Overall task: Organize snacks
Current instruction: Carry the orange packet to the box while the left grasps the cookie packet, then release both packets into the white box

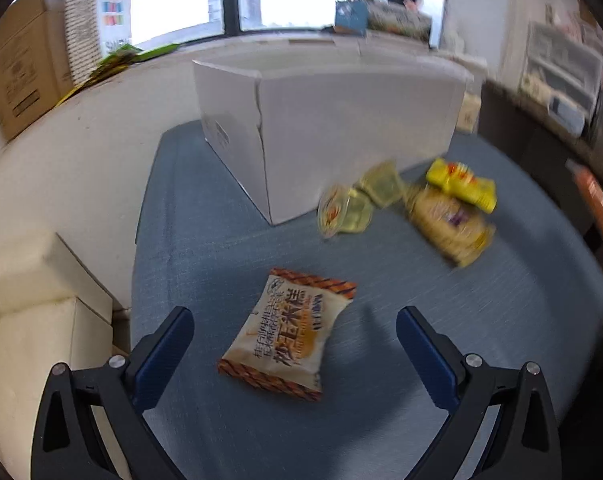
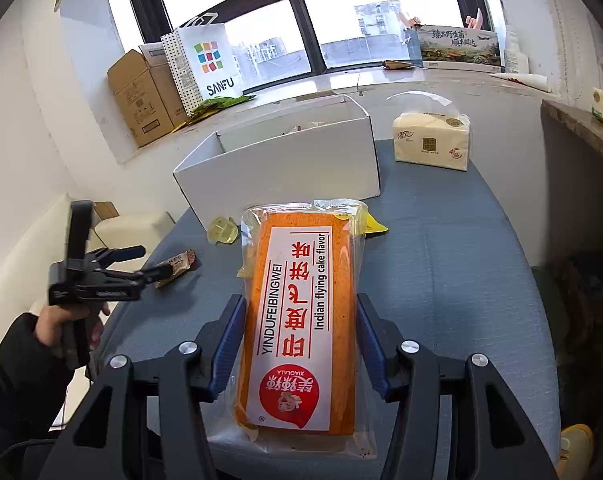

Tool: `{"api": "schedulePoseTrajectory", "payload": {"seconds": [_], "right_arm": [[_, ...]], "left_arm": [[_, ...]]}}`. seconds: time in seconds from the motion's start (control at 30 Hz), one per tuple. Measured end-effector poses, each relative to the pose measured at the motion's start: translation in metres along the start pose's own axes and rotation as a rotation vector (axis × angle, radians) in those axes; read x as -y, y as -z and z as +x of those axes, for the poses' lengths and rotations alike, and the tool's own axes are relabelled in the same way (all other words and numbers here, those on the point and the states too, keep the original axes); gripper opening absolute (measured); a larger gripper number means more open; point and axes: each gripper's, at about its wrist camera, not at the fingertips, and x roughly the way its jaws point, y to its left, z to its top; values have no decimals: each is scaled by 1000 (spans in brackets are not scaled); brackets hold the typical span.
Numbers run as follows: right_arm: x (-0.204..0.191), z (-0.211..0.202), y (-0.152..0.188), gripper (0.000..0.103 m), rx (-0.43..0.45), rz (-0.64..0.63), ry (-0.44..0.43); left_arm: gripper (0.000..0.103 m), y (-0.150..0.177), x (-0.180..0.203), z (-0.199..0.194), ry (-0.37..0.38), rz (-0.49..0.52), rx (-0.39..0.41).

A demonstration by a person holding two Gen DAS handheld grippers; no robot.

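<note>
Right gripper (image 2: 301, 340) at bottom centre of right wrist view was clamped on long orange cake packet in clear plastic wrap (image 2: 301, 320), blue pads pressing both sides. Left gripper (image 1: 295, 334) at bottom of left wrist view had jaws wide apart, nothing between pads, over small white-and-brown snack pouch (image 1: 291, 332) on blue-grey cloth table (image 1: 421, 360). Further up, right of centre, blurred yellow snack packets (image 1: 449, 216). Behind, open white cardboard box (image 1: 333, 128); white tissue pack (image 2: 431, 142) upper right
</note>
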Motion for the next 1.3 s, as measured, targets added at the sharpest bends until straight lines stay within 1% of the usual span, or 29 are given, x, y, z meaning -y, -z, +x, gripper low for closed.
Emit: {"api": "schedulePoseTrajectory", "payload": {"seconds": [0.07,0.1,0.13,0.17,0.2,0.27,0.37,0.47,0.6,0.63,0.7,0.8,0.9,0.93,0.97,1.03,1.1,1.2,1.27,1.3], "right_arm": [[1,0,0,58,0,4,-3],[0,0,1,58,0,3,-4],[-1,0,1,58,0,1,-4],[-1,0,1,58,-1,0,-4],[-1,0,1,58,-2,-3,-5],[-2,1,1,58,-5,-6,-6],[-2,2,2,58,-6,-6,-10],[-2,3,0,58,0,1,-20],[-3,6,-8,58,20,15,-47],[-4,7,-14,58,29,19,-66],[-6,8,-25,58,46,20,-75],[-13,11,-51,58,83,-1,-83],[-21,23,-92,58,113,-34,-86],[-23,28,-105,58,128,-39,-81],[-23,34,-117,58,138,-38,-79],[-21,52,-148,58,139,-8,-88],[-19,68,-170,58,135,12,-96],[-16,101,-206,58,114,22,-69],[-14,125,-226,58,82,28,-53],[-14,131,-229,59,73,26,-40]], "left_arm": [[103,1,-5,14,0,-12,-44],[94,3,-7,16,3,-17,-47],[82,4,-11,20,8,-37,-57],[66,5,-14,19,-6,-49,-46],[50,4,-16,17,3,-60,-41],[50,4,-21,11,32,-95,-33],[49,6,-23,-6,51,-122,24],[49,3,-24,-31,131,-181,100],[49,-12,-17,-65,195,-222,224],[49,-17,-16,-75,212,-235,259],[49,-27,-13,-87,232,-243,305],[49,-49,-9,-93,246,-230,336],[49,-75,-11,-95,239,-239,374],[49,-89,-12,-92,239,-240,390],[49,-100,-13,-89,240,-235,395],[49,-126,-16,-79,221,-232,400],[49,-147,-20,-71,202,-236,397],[49,-184,-25,-47,169,-244,361],[49,-198,-26,-34,151,-243,336],[49,-207,-26,-25,139,-241,317]]}}
